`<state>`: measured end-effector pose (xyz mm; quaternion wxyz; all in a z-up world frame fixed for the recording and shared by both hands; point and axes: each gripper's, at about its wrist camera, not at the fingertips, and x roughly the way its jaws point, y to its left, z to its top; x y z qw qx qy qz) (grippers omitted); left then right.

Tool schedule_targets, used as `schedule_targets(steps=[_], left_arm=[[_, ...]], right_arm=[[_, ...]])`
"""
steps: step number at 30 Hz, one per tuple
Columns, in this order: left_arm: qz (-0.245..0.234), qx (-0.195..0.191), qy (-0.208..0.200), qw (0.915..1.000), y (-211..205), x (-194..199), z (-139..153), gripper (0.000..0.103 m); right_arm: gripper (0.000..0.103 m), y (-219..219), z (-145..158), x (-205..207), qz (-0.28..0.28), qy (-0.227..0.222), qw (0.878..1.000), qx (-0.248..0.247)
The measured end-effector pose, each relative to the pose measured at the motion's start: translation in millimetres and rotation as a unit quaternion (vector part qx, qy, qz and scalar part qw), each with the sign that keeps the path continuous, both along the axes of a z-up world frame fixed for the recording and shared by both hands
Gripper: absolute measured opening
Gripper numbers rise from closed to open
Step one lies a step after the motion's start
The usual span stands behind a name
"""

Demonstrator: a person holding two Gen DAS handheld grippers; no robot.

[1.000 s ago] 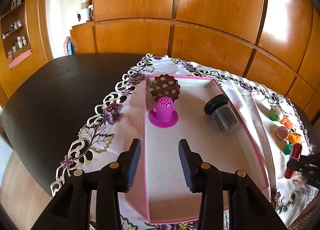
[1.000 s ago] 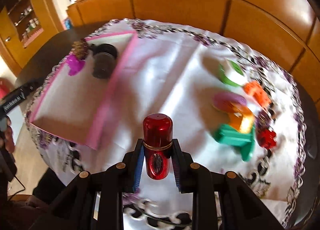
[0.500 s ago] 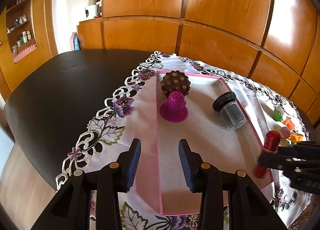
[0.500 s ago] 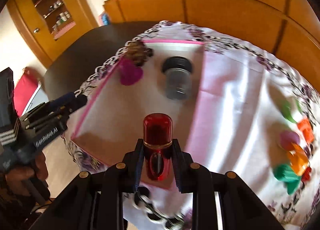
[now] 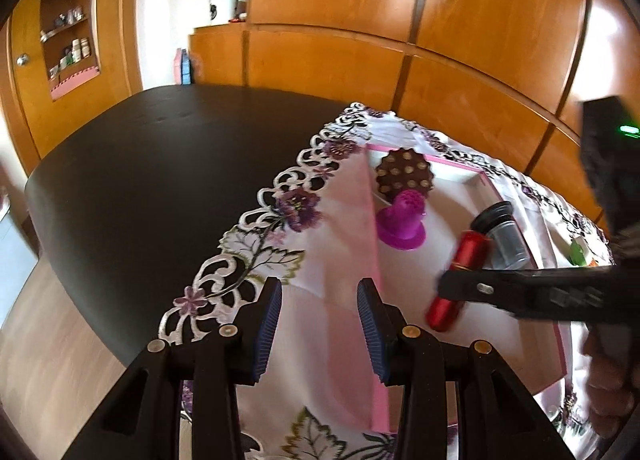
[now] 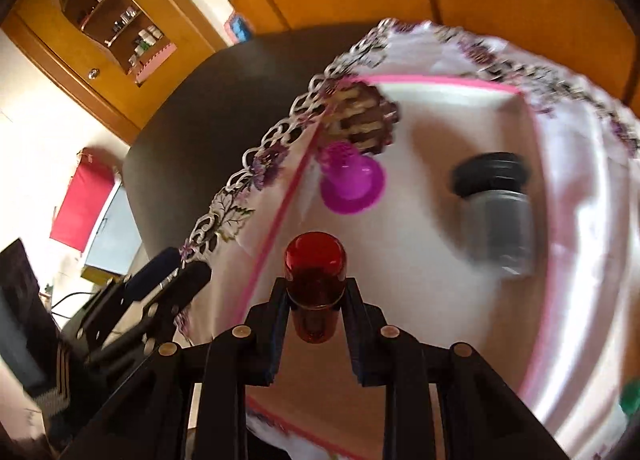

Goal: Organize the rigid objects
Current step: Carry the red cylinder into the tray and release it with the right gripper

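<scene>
One red cylinder (image 6: 315,284) clamped over the pink-rimmed tray (image 6: 436,80).

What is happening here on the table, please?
A person is sorting small objects into a pink-edged tray. The right tool is shut on a red bottle and holds it over the tray, near a magenta strainer, a brown disc and a grey jar. The left tool is open and holds nothing.

Embroidered tablecloth (image 5: 280,244) on dark table (image 5: 160,163), wooden cabinets (image 5: 440,19)
</scene>
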<state>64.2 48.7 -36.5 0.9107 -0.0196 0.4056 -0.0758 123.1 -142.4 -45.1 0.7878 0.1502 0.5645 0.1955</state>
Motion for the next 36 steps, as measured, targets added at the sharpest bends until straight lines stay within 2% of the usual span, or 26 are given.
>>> schedule_targets(steps=[5,12,17,23,36], left_arm=[[0.003,-0.001,0.008,1.0000,3.3,2.1,-5.6,0.040],[0.001,0.003,0.009,1.0000,1.0,1.8,-8.4,0.040],[0.000,0.004,0.001,1.0000,-1.6,-2.8,-2.8,0.045],[-0.006,0.004,-0.009,0.9999,-6.7,-9.2,6.8,0.045],[-0.032,0.011,-0.017,0.9993,-24.9,-25.1,16.6,0.050]], right_arm=[[0.029,18.9,-21.1,15.4,0.006,0.012,1.000,-0.019],[0.030,22.2,-16.1,0.5,0.024,-0.005,0.999,-0.021],[0.032,19.0,1.5,-12.0,0.019,-0.042,0.998,-0.037],[0.034,6.9,19.7,-25.5,-0.003,-0.081,0.994,-0.076],[0.034,-34.7,47.1,-54.4,-0.056,-0.135,0.981,-0.129]])
